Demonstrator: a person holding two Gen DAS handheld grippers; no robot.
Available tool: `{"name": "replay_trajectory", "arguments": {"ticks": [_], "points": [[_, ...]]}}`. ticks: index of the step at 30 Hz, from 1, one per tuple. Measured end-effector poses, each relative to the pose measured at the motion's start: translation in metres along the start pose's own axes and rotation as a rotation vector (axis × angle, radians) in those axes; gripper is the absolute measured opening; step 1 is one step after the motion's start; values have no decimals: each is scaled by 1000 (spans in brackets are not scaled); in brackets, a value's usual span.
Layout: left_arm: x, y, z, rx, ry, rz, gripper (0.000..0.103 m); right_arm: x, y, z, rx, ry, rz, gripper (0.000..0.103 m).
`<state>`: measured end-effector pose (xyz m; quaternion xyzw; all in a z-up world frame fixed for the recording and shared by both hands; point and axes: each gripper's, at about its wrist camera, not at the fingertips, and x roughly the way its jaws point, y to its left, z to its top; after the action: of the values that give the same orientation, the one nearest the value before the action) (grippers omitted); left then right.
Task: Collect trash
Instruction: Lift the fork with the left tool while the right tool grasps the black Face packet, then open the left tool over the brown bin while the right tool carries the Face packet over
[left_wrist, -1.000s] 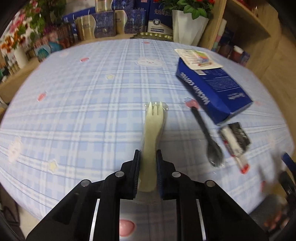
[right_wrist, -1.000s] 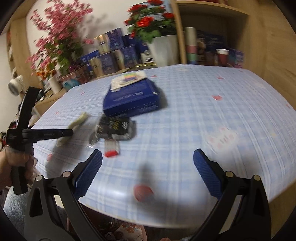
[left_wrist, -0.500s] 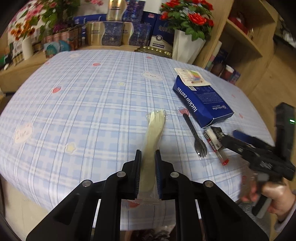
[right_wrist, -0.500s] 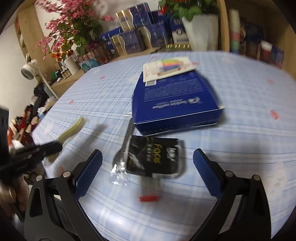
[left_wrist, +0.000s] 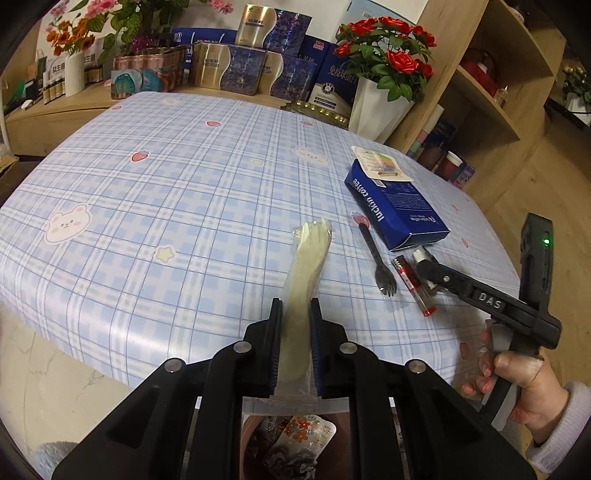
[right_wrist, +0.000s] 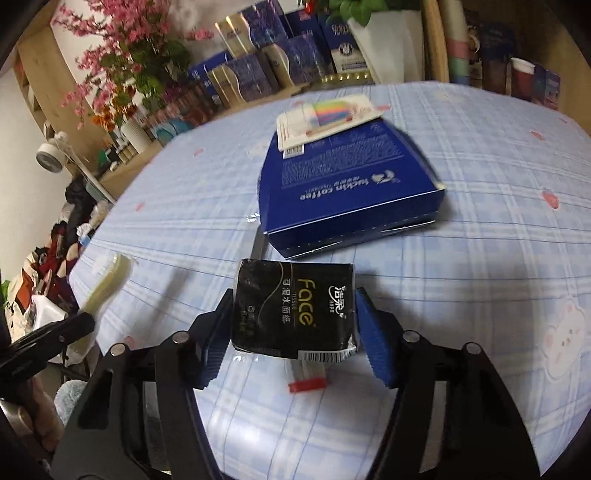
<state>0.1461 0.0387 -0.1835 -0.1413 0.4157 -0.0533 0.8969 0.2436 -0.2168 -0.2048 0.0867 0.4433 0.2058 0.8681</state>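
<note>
The left hand-held gripper (left_wrist: 295, 347) is clenched on a wrapped pale fork (left_wrist: 304, 266), holding it over the near edge of the surface (left_wrist: 184, 206). The right hand-held gripper (right_wrist: 295, 332) has just been closing around a black tissue pack (right_wrist: 293, 310), its pads against both sides. A blue box (right_wrist: 347, 192) lies just beyond; a red lighter (right_wrist: 307, 386) lies beneath the pack.

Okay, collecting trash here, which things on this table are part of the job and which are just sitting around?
Job:
- wrapped cream fork, in left gripper
- black tissue pack, between right gripper jaws, just closing
- black fork
- red lighter
- blue coffee box

Lying about:
- rose vase
- gift boxes
</note>
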Motion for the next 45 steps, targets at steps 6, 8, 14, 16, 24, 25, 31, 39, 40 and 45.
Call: {"name": "replay_trajectory", "arguments": {"ticks": [6, 8, 14, 16, 24, 25, 31, 39, 40, 45], "points": [[-13, -9, -6, 16, -12, -15, 14, -36, 4, -15, 11, -63, 28, 64], [-17, -13, -10, 28, -18, -20, 14, -49, 8, -24, 4, -84, 44, 64], [-27, -23, -26, 50, -15, -51, 14, -76, 21, -53, -41, -108, 52, 64], [-29, -26, -32, 64, -11, -63, 14, -84, 26, -65, -39, -118, 61, 64], [-32, -38, -71, 120, 53, -124, 14, -100, 42, -104, -91, -107, 50, 64], [-31, -40, -77, 134, 65, -127, 14, -101, 42, -109, -95, -103, 47, 64], [-16, -42, -114, 163, 162, -130, 14, -98, 40, -131, -73, -74, 40, 64], [17, -41, -140, 186, 274, -107, 14, -95, 45, -136, -103, -75, 17, 64], [21, -40, -142, 185, 291, -107, 14, -94, 44, -138, -97, -71, 18, 64], [53, -35, -158, 172, 436, -87, 14, -91, 41, -140, -83, -59, 21, 64]]}}
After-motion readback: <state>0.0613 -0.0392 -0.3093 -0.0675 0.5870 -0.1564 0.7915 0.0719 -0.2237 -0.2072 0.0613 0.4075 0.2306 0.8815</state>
